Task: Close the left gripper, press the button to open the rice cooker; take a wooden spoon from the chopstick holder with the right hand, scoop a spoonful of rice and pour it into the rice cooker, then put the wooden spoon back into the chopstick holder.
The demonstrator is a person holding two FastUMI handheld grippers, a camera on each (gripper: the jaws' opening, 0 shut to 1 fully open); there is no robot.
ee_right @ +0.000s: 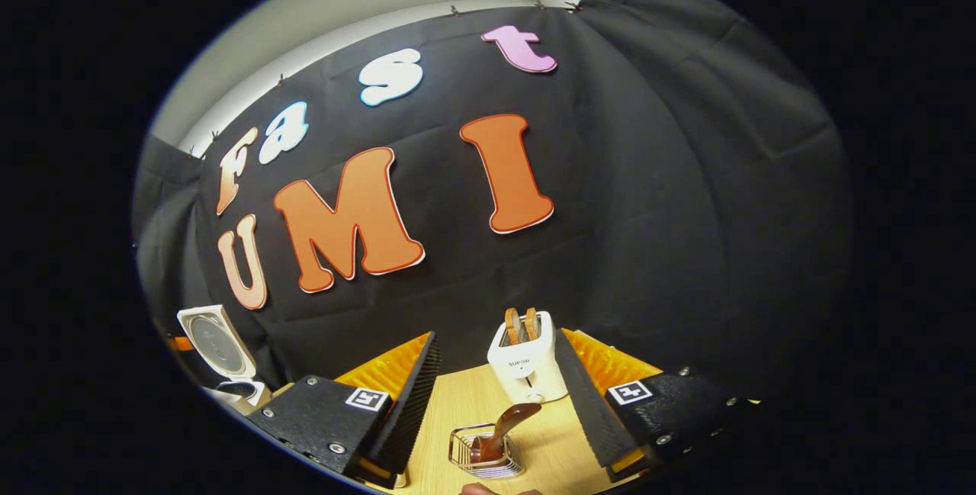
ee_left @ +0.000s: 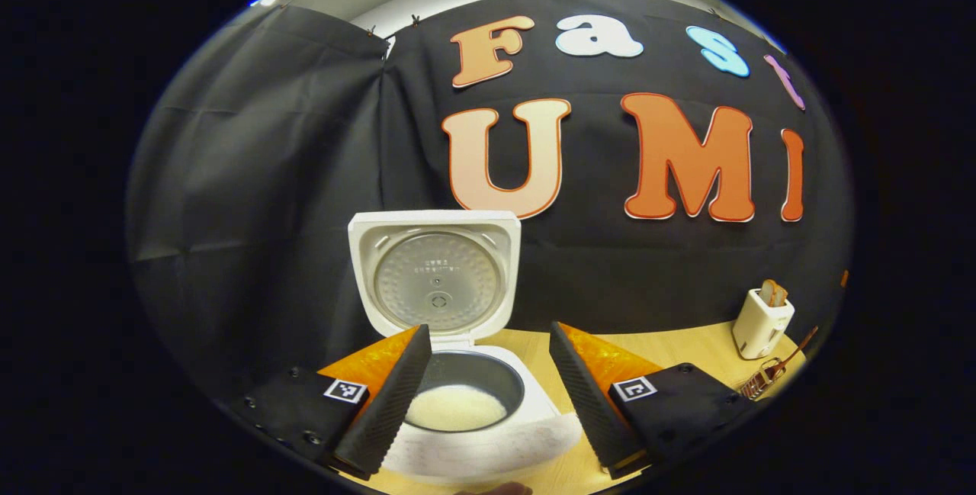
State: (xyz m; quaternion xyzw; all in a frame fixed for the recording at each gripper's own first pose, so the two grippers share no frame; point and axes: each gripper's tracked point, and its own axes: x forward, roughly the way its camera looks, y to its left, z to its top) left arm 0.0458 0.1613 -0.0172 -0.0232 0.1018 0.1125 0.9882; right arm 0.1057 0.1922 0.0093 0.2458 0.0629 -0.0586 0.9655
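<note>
The white rice cooker (ee_left: 488, 434) stands on the wooden table with its lid (ee_left: 436, 274) swung fully up. White rice lies in its grey inner pot (ee_left: 457, 403). My left gripper (ee_left: 488, 333) is open just in front of it, one finger on each side of the pot and touching nothing. In the right gripper view, a wire chopstick holder (ee_right: 486, 455) sits close ahead with the brown wooden spoon (ee_right: 509, 420) leaning out of it. My right gripper (ee_right: 497, 336) is open above the holder, with nothing between its fingers. The open cooker (ee_right: 221, 361) shows far left there.
A white toaster (ee_right: 526, 365) with bread in its slots stands just behind the holder, and at the right of the table as toaster (ee_left: 762, 321) beside the wire holder (ee_left: 762, 382). The black cloth wall closes the back of the table (ee_left: 671, 346).
</note>
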